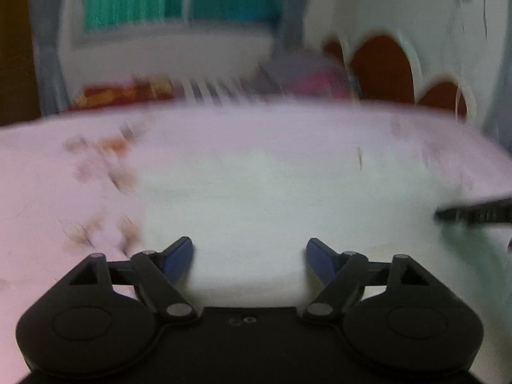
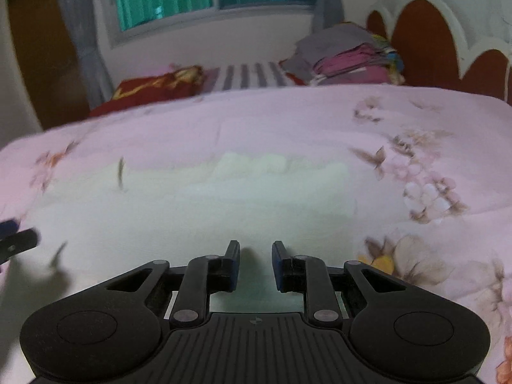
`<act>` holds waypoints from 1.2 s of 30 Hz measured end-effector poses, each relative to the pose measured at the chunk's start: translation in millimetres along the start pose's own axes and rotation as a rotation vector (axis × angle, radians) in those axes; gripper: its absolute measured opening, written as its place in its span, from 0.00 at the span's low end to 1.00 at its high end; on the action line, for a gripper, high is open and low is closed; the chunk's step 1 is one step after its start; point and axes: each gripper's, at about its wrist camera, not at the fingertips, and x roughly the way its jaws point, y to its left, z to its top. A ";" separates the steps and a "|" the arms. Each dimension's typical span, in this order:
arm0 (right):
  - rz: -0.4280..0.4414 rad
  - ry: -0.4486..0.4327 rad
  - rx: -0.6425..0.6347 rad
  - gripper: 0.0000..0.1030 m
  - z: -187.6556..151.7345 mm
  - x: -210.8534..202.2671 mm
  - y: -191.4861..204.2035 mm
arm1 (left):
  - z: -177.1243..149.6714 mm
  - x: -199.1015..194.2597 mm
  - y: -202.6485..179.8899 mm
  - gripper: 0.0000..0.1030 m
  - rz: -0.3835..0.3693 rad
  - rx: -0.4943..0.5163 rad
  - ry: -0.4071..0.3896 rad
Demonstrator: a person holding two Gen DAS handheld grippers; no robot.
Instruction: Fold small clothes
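The left gripper (image 1: 249, 256) is standing with its blue-padded jaws spread wide and nothing between them, hovering over a pale, whitish-green garment (image 1: 272, 185) that is lying flat on the pink floral bedspread (image 1: 38, 192). The right gripper (image 2: 255, 264) is showing its jaws drawn in to a narrow gap, with only the cloth's surface visible through that gap and no fold pinched, so it is also carrying nothing. From the right wrist view the garment (image 2: 224, 198) is spreading across the middle of the bedspread (image 2: 416, 128), with a puckered, paler band across its far part; what kind of garment it is I cannot tell. Each gripper is showing at the edge of the other's view, so the two are flanking the near edge of the cloth. Judging by this, the step in hand is positioning for a grasp before a fold. The next move is probably calling for both tools to come down on the near hem or corners, the right one opening first. Beyond the bed a stack of clothes (image 2: 348, 60) is sitting beside the scalloped headboard (image 2: 425, 41).
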 end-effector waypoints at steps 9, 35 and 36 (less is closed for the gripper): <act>-0.149 0.019 0.083 0.21 -7.4 1.1 -20.6 | -6.0 3.6 3.7 0.78 -0.008 0.045 -0.006; -0.128 0.012 0.067 0.60 -9.1 -14.4 -17.7 | -24.6 -50.4 5.8 0.98 -0.015 0.009 -0.043; -0.094 -0.032 0.076 0.80 -16.2 -32.2 -21.0 | -32.2 -62.5 8.9 0.98 -0.026 -0.008 -0.046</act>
